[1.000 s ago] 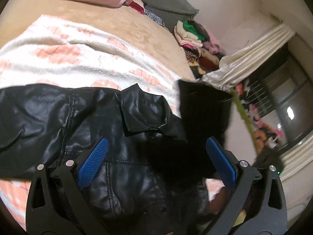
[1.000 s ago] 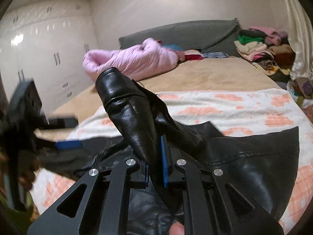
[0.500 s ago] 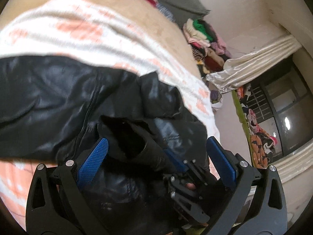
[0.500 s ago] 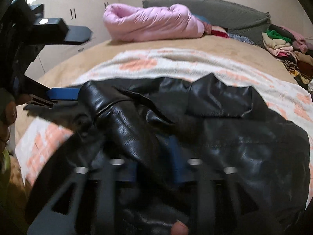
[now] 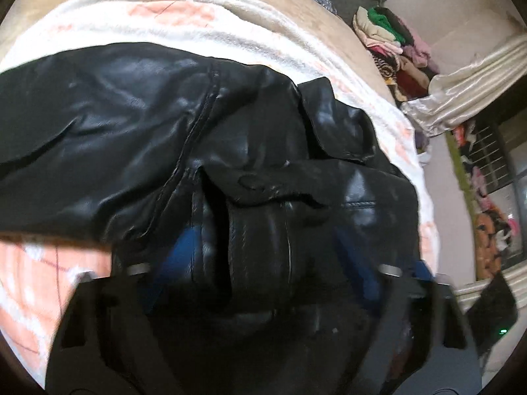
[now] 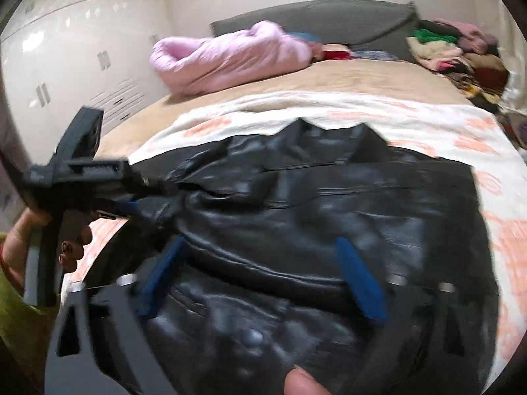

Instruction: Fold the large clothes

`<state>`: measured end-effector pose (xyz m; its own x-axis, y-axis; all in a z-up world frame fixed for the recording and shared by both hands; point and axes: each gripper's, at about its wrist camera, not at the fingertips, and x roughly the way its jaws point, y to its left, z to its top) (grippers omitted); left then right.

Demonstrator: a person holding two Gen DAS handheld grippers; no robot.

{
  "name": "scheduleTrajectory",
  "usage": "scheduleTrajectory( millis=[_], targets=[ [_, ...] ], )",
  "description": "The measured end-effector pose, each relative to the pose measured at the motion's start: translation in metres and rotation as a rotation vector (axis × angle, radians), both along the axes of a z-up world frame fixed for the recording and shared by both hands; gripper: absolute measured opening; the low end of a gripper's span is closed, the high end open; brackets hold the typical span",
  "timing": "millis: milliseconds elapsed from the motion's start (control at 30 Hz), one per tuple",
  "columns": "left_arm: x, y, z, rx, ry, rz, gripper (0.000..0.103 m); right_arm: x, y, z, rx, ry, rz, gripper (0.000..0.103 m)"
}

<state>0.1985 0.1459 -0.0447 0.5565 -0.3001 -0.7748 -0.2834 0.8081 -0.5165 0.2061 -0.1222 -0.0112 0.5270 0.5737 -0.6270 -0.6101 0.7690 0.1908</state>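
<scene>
Bedroom, bed (image 6: 362, 79) with a patterned blanket (image 6: 428, 121). My right hand-held gripper (image 6: 260, 283) has let the sleeve go since a second ago and is now wide. The sleeve (image 5: 257, 217) lies folded across the jacket (image 5: 115, 115). Left hand-held gripper (image 5: 263, 256) is wide, straddling the sleeve. I judge one sleeve fold done.

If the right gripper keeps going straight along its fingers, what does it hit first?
Most likely the black leather jacket. The right gripper is open, and the jacket fills the space between and ahead of its blue pads. The frame is blurred, so the depth is uncertain.
</scene>
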Motion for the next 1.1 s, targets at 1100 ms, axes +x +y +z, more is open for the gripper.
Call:
scheduleTrajectory(
  millis=[1100],
  targets=[
    [0.004, 0.012, -0.01, 0.247, -0.093, -0.111, 0.009, 0.155, -0.067, -0.064, -0.253, 0.19, -0.378, 0.057]
  ],
)
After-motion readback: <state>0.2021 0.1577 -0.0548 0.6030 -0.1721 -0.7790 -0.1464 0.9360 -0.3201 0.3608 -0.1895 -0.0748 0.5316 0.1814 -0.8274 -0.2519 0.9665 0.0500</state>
